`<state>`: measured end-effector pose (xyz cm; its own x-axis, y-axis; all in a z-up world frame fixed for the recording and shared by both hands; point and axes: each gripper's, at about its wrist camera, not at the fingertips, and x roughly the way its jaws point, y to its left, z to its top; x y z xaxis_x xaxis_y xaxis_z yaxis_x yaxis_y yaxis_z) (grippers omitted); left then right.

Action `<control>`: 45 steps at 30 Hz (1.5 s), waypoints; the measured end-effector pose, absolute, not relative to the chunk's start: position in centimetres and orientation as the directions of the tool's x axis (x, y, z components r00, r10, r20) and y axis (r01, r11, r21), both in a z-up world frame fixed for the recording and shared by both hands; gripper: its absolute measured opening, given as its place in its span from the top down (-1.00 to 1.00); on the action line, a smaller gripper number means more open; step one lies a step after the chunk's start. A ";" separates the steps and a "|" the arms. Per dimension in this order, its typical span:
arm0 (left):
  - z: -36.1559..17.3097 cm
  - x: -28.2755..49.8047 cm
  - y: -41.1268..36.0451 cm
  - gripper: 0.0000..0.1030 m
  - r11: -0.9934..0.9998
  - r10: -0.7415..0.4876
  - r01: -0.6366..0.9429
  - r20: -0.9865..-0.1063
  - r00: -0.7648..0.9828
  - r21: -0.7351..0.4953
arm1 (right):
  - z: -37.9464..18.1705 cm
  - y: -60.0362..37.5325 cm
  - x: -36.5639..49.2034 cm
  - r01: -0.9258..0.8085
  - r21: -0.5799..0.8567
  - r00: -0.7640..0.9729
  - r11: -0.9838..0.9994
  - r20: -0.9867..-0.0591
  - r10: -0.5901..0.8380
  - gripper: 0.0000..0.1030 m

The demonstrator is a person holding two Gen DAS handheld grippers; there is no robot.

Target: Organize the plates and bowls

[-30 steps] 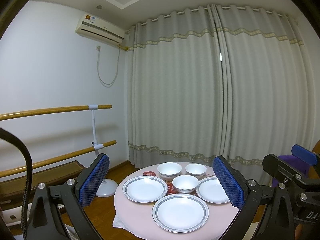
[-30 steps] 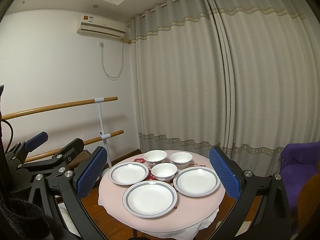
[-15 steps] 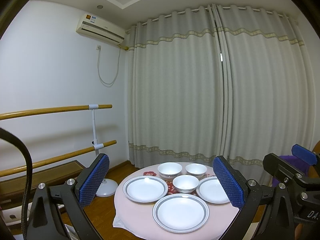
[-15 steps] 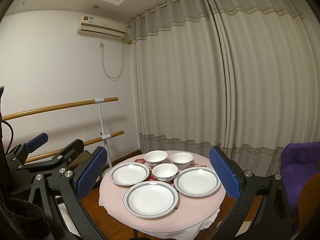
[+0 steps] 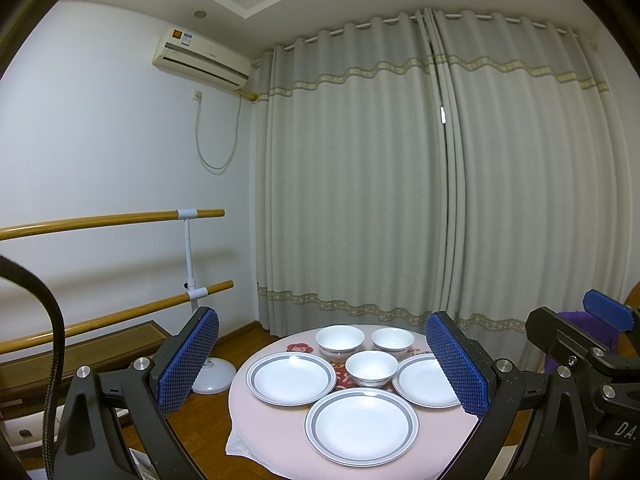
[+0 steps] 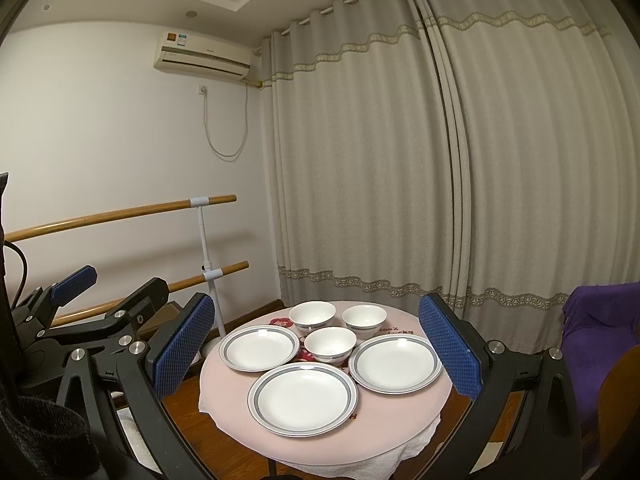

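Observation:
A small round table with a pink cloth [image 5: 264, 416] [image 6: 400, 408] holds three white plates with grey rims and three white bowls. Plates: left [image 5: 291, 377] [image 6: 259, 347], front [image 5: 361, 425] [image 6: 302, 398], right [image 5: 424, 379] [image 6: 395, 363]. Bowls: back left [image 5: 340, 340] [image 6: 312, 317], back right [image 5: 392, 342] [image 6: 364, 320], middle [image 5: 371, 367] [image 6: 330, 343]. My left gripper [image 5: 322, 364] is open and empty, well short of the table. My right gripper [image 6: 316, 356] is open and empty, likewise held back.
Grey curtains [image 5: 400, 200] hang behind the table. A wooden ballet barre on a white stand [image 5: 188, 264] runs along the left wall. A purple-covered seat [image 6: 600, 332] stands at the right. The floor is wood.
Both views have shifted very slightly; the dishes have not moved and both grippers stay open.

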<state>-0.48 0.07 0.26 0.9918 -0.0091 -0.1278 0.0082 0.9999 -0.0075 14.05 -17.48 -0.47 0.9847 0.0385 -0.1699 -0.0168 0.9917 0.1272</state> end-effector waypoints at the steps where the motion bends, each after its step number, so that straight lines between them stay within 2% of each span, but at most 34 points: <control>1: 0.2 -0.5 0.1 -0.99 1.000 -0.009 0.009 -0.128 0.992 -0.008 | -0.5 -17.4 14.1 -0.016 0.127 0.985 0.992 -0.170 0.038 -1.00; 33: 0.1 0.0 0.1 -0.99 1.000 -0.022 0.021 -0.141 0.990 -0.013 | -0.6 -17.4 14.0 -0.012 0.134 0.983 0.991 -0.178 0.036 -1.00; 37: -0.5 0.9 0.0 -0.99 0.999 -0.042 0.043 -0.166 0.985 0.001 | -1.1 -17.1 14.2 -0.002 0.136 0.980 0.991 -0.195 0.029 -1.00; 45: -2.9 5.7 0.1 -0.99 0.995 -0.058 0.078 -0.293 0.954 0.057 | -4.0 -17.6 16.3 0.065 0.138 0.959 0.988 -0.284 -0.024 -1.00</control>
<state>5.68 0.15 -2.85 0.9542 -0.0577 -0.2934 0.0777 0.9953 0.0570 16.34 -17.55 -4.01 0.9586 -0.0235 -0.2837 0.0651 0.9883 0.1378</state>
